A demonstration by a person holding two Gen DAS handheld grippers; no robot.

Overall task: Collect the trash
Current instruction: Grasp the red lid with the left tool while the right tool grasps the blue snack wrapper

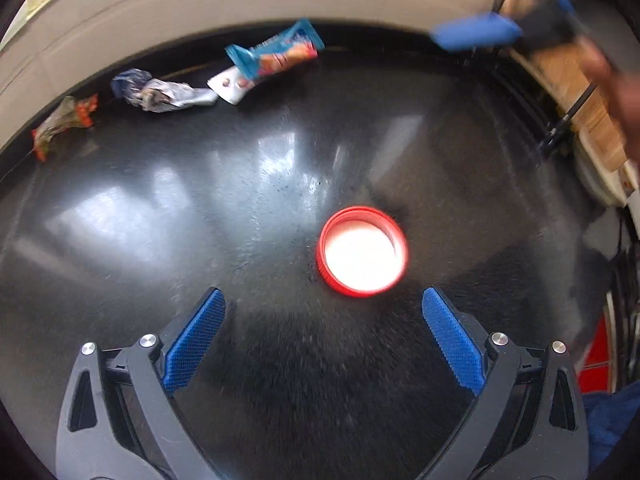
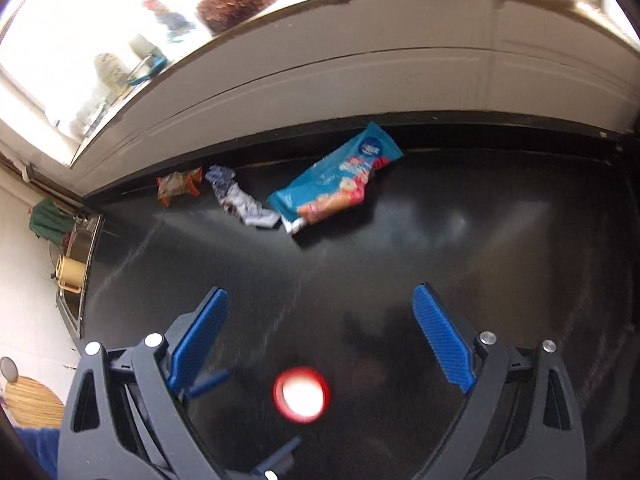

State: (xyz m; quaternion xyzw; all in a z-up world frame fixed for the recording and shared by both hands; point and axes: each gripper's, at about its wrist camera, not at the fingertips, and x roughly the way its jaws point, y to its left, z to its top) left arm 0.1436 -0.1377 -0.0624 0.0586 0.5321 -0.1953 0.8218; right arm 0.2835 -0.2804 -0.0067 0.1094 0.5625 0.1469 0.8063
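Trash lies scattered on a glossy black desk (image 1: pixel 160 208): a red bottle cap (image 1: pixel 363 251) sits alone near the middle, open side up with its pale lining showing, while four pieces line the far edge against the wall. From left to right in the left wrist view these are an orange wrapper (image 1: pixel 64 122), a crumpled grey-blue wrapper (image 1: pixel 160 91), a small white pill strip (image 1: pixel 231 85) and a blue snack wrapper (image 1: pixel 278 53) that overlaps the strip.

The left gripper (image 1: pixel 323 310) hangs just short of the cap with its blue pads spread wide and nothing between them; the cap lies ahead of the tips and toward the right pad. The right gripper (image 2: pixel 320 304) is likewise spread and empty, pointed toward the wrappers, with the cap (image 2: pixel 302 395) showing low between its arms.

The step in hand looks like the left gripper taking the cap. To do it well, the gripper should first shift right so the cap is centred between the pads, then come down until the pad tips nearly touch the desk, since the cap is low and its ribbed wall offers little height. Closing should be slow and even; on this slick surface a pad that lands first would likely push the cap away. Both views are blurred, so steadying before closing would help.
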